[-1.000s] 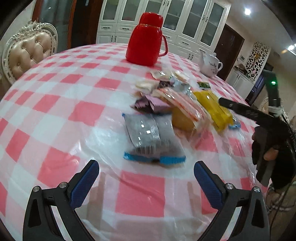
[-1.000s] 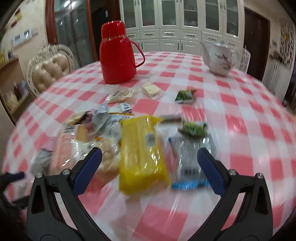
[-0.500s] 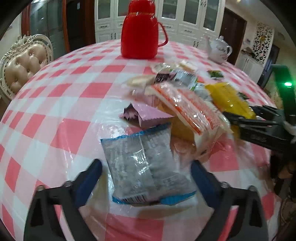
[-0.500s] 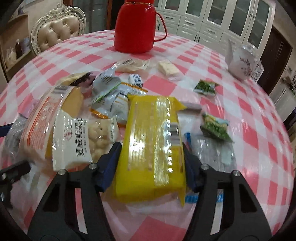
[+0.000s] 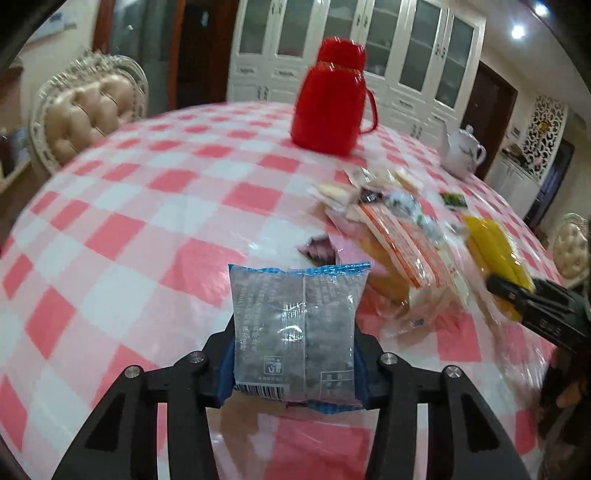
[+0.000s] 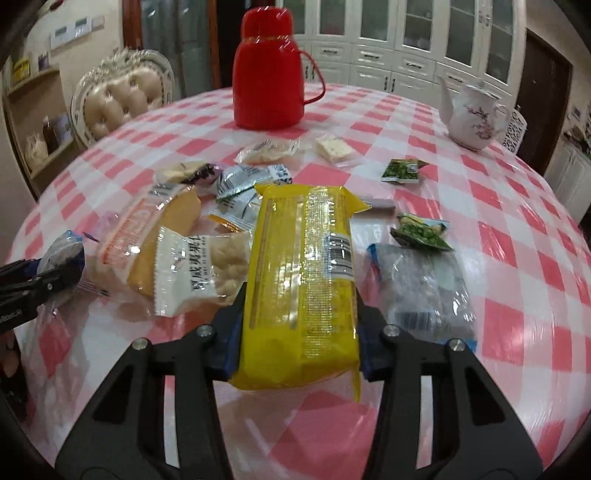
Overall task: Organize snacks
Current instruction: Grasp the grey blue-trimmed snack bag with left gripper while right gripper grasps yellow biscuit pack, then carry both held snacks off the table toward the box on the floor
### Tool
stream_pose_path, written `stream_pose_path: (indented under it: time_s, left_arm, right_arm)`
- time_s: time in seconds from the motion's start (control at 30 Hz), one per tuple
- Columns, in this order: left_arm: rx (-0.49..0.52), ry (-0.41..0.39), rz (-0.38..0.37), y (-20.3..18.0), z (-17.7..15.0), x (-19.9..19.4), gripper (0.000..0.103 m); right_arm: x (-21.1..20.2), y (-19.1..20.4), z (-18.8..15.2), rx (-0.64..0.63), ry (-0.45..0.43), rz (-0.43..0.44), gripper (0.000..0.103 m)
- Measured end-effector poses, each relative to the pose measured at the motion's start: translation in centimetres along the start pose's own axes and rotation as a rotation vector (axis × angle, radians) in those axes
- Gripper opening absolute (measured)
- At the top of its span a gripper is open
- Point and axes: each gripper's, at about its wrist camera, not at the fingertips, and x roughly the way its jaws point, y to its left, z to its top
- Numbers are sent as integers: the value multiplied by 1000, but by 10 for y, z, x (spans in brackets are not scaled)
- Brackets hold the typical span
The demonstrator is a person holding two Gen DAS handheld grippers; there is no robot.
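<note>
Snacks: left tongs, tilted downward, have just closed on grey packet; right tongs likewise on yellow packet.

Warm indoor light is filling both views, and a ceiling spot is glowing at the upper right of the left wrist view. Glare is streaking across the clear cover on the checked tablecloth and glinting off the yellow packet and the grey packet. Fisheye distortion is bulging the table into a dome and darkening the corners. Motion blur is smearing the red flask and the snack pile in the left view; the right view is looking sharper.
</note>
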Motion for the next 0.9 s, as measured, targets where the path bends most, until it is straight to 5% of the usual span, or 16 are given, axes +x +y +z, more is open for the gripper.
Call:
stream_pose_path:
  time_s: [0.33, 0.9]
  left_arm:
    - [-21, -113, -35, -2, -7, -37, 50]
    - [80, -90, -155, -62, -65, -81, 50]
  right_arm:
    - [-61, 0, -36, 153, -77, 110, 51]
    - [-141, 11, -104, 134, -121, 38, 51]
